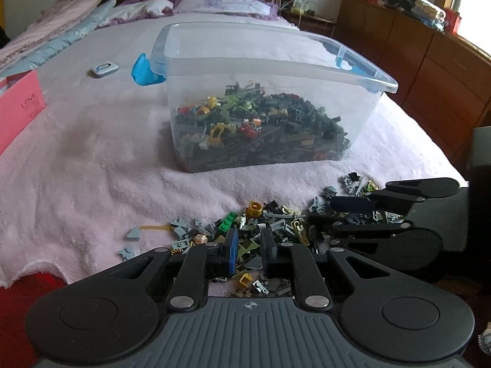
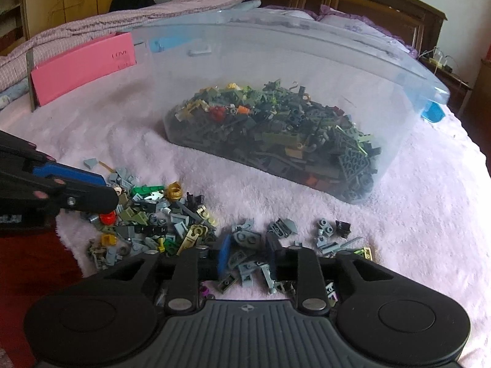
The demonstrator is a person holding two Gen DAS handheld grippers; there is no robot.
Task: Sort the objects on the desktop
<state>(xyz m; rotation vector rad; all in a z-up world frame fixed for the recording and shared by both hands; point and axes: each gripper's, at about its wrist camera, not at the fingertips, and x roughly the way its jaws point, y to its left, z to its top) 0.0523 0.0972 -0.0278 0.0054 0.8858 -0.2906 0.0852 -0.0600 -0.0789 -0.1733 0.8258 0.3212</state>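
A heap of small toy bricks (image 1: 276, 227) lies on the pink blanket (image 1: 92, 168) near the bed's front edge, mostly grey and dark, with a gold piece (image 1: 255, 209) and a green plate (image 1: 227, 222). Behind it stands a clear plastic bin (image 1: 264, 70) part-filled with bricks. My left gripper (image 1: 248, 253) hovers low over the heap's near side, open with a narrow gap. My right gripper (image 2: 248, 253) is open over grey pieces (image 2: 245, 239) at the heap's right part. In the left wrist view the right gripper (image 1: 334, 217) reaches in from the right.
A pink box (image 2: 83, 64) stands at the blanket's left. A small white device (image 1: 104, 69) and a blue clip (image 1: 144, 72) lie left of the bin. Pillows (image 1: 221, 3) and a wooden headboard are at the back, a dresser (image 1: 414, 61) at right. Red floor (image 2: 30, 260) lies beyond the bed's edge.
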